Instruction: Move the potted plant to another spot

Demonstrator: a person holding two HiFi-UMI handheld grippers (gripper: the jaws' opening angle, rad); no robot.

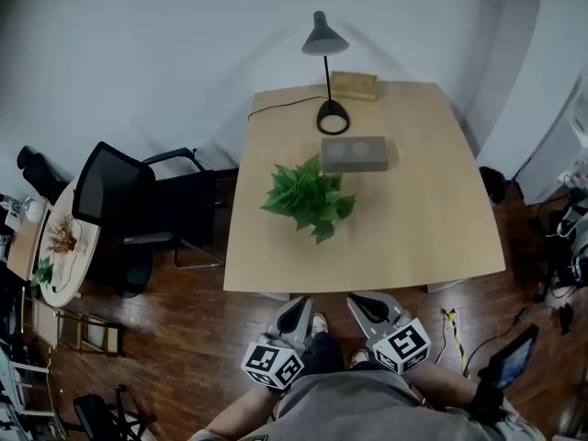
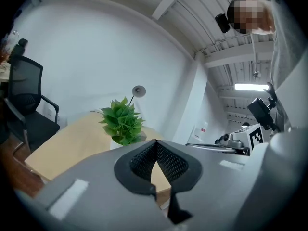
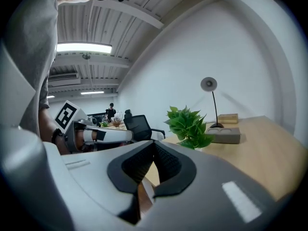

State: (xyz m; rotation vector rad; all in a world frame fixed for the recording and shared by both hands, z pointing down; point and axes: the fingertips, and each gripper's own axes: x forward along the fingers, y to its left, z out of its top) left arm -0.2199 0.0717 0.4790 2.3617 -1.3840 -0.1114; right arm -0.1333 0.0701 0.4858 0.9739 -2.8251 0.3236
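The left gripper (image 1: 296,305) and right gripper (image 1: 361,301) have jaws fully together, gripping nothing, just off the table's (image 1: 413,232) near edge; the potted plant (image 1: 310,200) stands mid-table.

Potted plant (image 1: 310,200) stands mid-table (image 1: 432,228), beside speaker (image 1: 355,153).

Table (image 1: 404,228): pale wood-look top, smooth, matt. Floor (image 1: 184,338): dark wood boards with a slight sheen. Office chair (image 1: 101,186): black mesh back. Desk lamp (image 1: 324,39): matt grey shade, black stem and base. Grey box (image 1: 355,153): matt, material unclear. Potted plant (image 1: 308,200): smooth green leaves. Left gripper (image 2: 156,143) and right gripper (image 3: 153,143): matt grey plastic shells, black pads (image 2: 171,162) with a rough dotted texture
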